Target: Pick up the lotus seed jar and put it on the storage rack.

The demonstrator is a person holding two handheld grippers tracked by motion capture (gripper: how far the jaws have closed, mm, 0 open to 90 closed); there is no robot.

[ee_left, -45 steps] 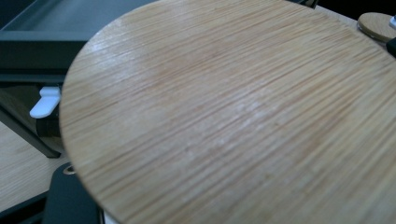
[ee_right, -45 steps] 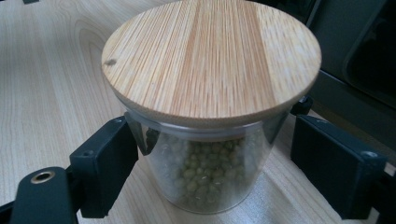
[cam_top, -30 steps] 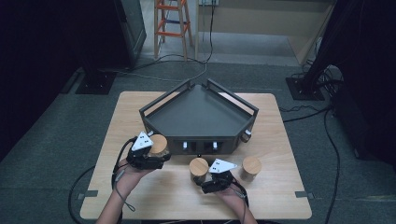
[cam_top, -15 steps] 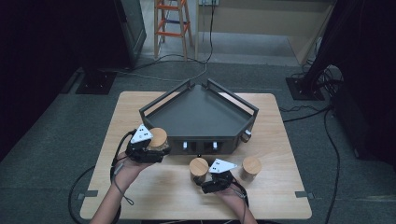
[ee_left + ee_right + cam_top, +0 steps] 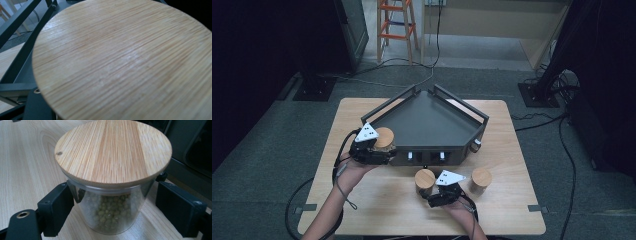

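My left gripper is shut on a jar with a wooden lid, held up off the table beside the left front corner of the black tray. In the left gripper view that lid is very close, with the tray's rails behind it. My right gripper rests on the table with its jaws on either side of a second glass jar. That jar holds green beans under a wooden lid. A small gap shows at the right-hand jaw, so the right gripper reads as open.
A third lidded jar stands on the table to the right of my right gripper. The tray has raised rails and knobs on its front face. Cables trail off the table's front left.
My left hand has lifted its jar off the table and carried it a little toward the tray. The right hand and its jar have stayed put.
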